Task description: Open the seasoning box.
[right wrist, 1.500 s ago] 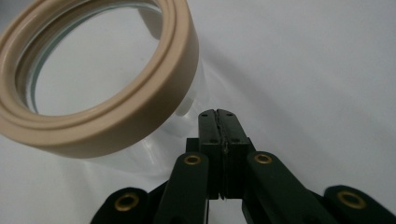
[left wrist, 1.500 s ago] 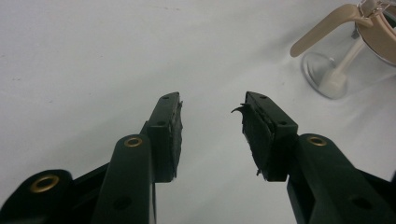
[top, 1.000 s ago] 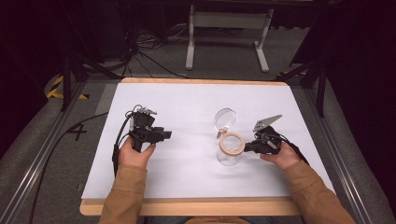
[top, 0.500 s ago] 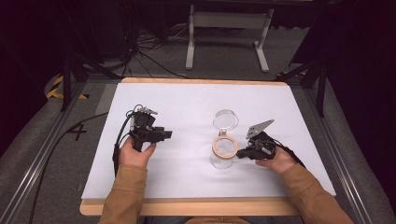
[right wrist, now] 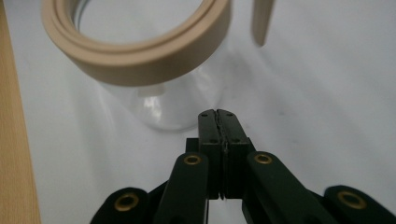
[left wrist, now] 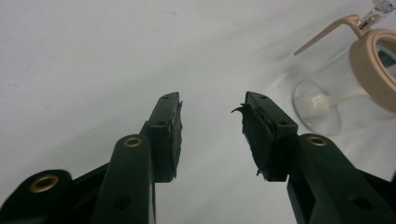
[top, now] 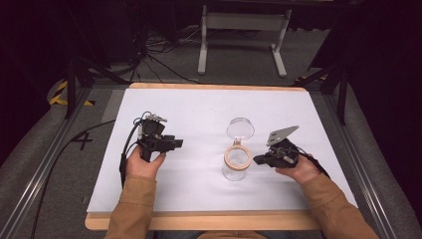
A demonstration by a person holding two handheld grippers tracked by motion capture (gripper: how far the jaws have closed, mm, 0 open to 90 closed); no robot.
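Note:
A clear glass jar (top: 236, 168) with a beige rim (top: 237, 157) stands mid-table; its round clear lid (top: 240, 128) is swung open behind it. My right gripper (top: 257, 160) is shut with nothing in it, its tip right beside the jar's right side. In the right gripper view the closed jaws of the right gripper (right wrist: 217, 114) point at the jar's glass wall (right wrist: 163, 105) under the beige rim (right wrist: 140, 51). My left gripper (top: 178, 143) is held to the jar's left, apart from it. The left gripper (left wrist: 212, 107) is open and empty, with the jar (left wrist: 369, 79) at upper right.
A white sheet (top: 199, 109) covers the wooden table, whose front edge (top: 199, 221) runs along the person's side. A wooden strip (right wrist: 14, 140) borders the sheet in the right gripper view. Beyond the table lie cables and a white stand's legs (top: 242, 22) on a grey floor.
My right gripper has moved left and toward the person, closing in on the jar. The jar sits slightly further left and nearer than before. The left gripper has stayed in place.

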